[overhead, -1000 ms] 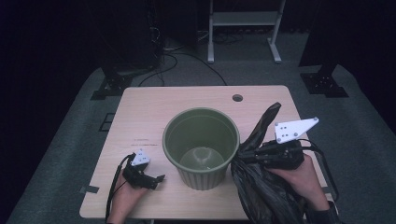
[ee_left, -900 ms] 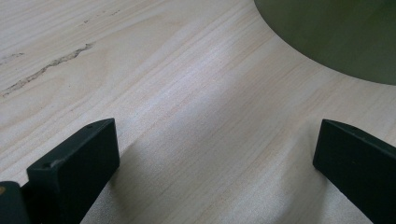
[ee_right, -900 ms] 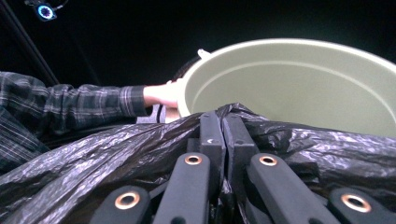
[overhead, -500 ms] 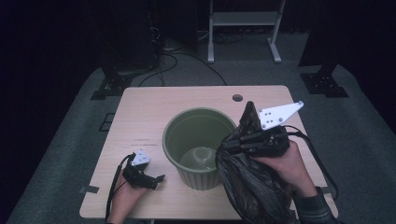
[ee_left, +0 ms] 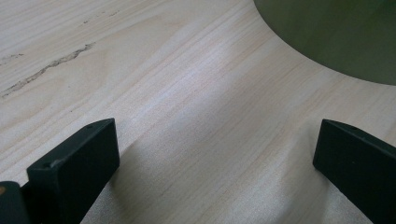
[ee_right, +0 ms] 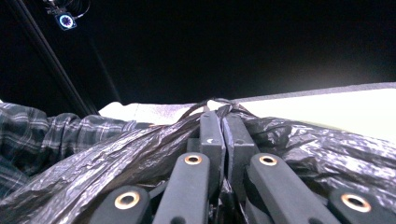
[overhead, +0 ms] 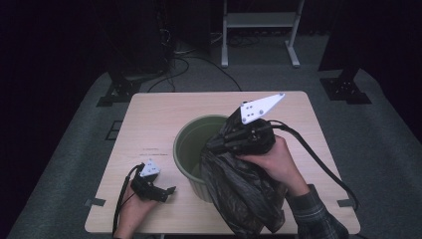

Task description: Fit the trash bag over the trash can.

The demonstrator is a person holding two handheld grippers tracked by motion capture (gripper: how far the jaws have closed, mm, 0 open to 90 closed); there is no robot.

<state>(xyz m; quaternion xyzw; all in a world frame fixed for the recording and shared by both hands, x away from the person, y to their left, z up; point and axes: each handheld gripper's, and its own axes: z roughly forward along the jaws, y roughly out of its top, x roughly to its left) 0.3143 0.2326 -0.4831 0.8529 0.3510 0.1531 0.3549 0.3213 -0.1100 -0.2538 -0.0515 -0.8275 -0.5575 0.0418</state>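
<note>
On one table (overhead: pixel 164 119), one green bin (overhead: pixel 191 144), one black bag (overhead: pixel 239 189), two tongs.

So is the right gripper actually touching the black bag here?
Touching. In the right gripper view the right gripper has its jaws pressed together on a fold of the black bag.

You look down from above your own edge of the table (overhead: pixel 164 114), facing forward. Your left gripper view sits close over the wood, its camera aimed at the green bin (ee_left: pixel 336 37) at 1 o'clock, which the high view also shows. Your right gripper view looks along shut jaws, black bag (ee_right: pixel 327 149) crowding it.
</note>
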